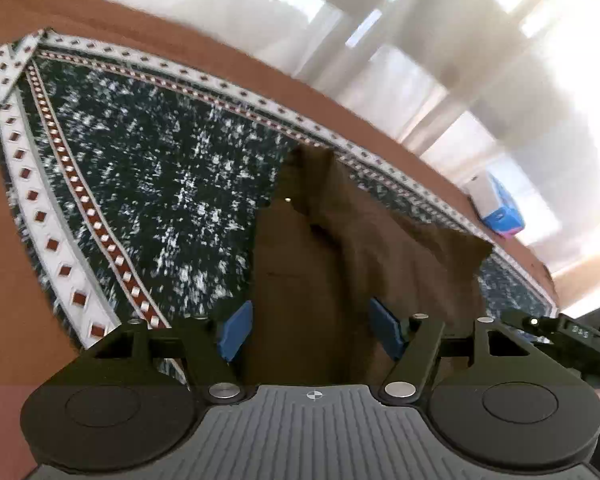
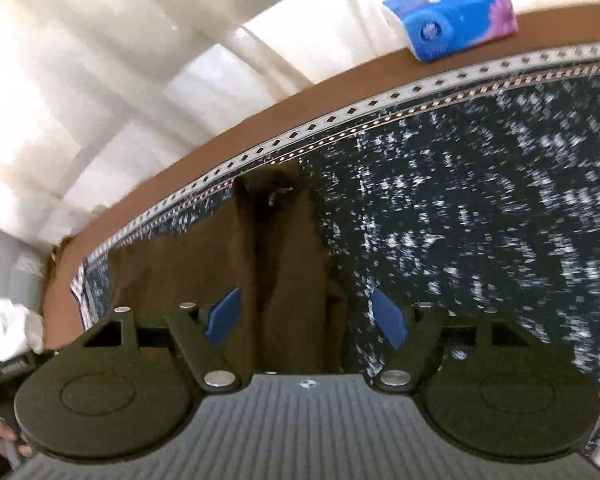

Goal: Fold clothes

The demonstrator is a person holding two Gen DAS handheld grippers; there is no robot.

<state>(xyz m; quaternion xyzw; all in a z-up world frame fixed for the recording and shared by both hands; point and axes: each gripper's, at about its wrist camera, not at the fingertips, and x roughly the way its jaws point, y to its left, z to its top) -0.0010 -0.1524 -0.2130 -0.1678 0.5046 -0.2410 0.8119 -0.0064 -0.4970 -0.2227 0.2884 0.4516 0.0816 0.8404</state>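
A dark brown garment point(image 1: 316, 264) lies bunched on a dark blue patterned cloth point(image 1: 148, 168) that covers the table. In the left wrist view my left gripper point(image 1: 312, 330) is open, its blue pads point(image 1: 236, 330) on either side of the garment's near part. In the right wrist view my right gripper point(image 2: 306, 318) is open over the same brown garment point(image 2: 284, 264), whose folds run away from me between the blue pads point(image 2: 388, 322). A small light button point(image 1: 287, 200) shows on the garment. Neither gripper holds cloth.
The patterned cloth has a white border with red diamonds point(image 1: 40, 216) and lies on a brown table point(image 1: 4, 280). A blue and white tissue pack point(image 2: 452, 16) sits at the table's far edge. The other gripper shows at the right point(image 1: 564, 332). White curtains hang behind.
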